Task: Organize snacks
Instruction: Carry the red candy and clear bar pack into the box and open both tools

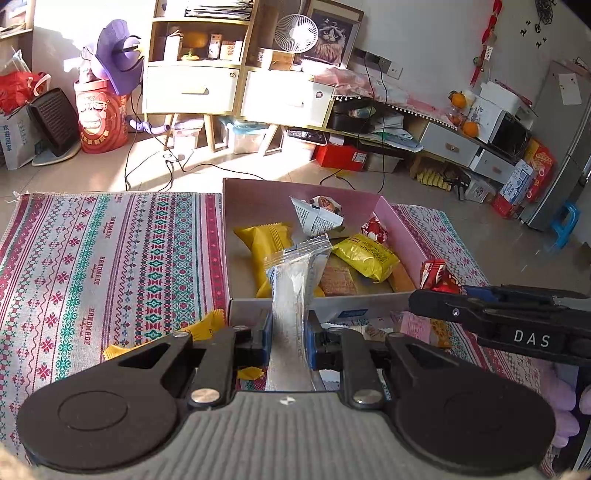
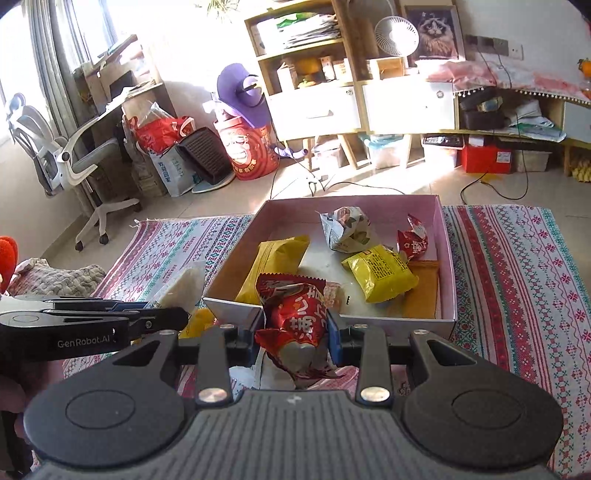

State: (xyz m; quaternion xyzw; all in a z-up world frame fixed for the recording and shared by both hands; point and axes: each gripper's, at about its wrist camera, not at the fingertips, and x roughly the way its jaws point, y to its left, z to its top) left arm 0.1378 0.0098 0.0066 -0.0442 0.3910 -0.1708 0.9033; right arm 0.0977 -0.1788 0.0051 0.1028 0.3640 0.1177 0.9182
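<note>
A counter draped in a patterned woven cloth (image 1: 92, 258) carries an open pink box (image 2: 448, 258). Just beside the box's near wall, yellow wrappers (image 1: 207, 326) lie on the cloth. Farther along that same wall, more small packets (image 1: 417, 326) rest.

Patterned cloth (image 1: 92, 258), fan (image 1: 296, 32), office chair (image 2: 55, 147)

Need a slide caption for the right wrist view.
Right tool grips a red snack packet before the pink box.

Pale tiled floor (image 2: 229, 199), strongly sunlit. Wooden shelf unit (image 2: 332, 74) against far wall; office chair (image 2: 55, 147) and curtained window (image 2: 55, 37) at left.
</note>
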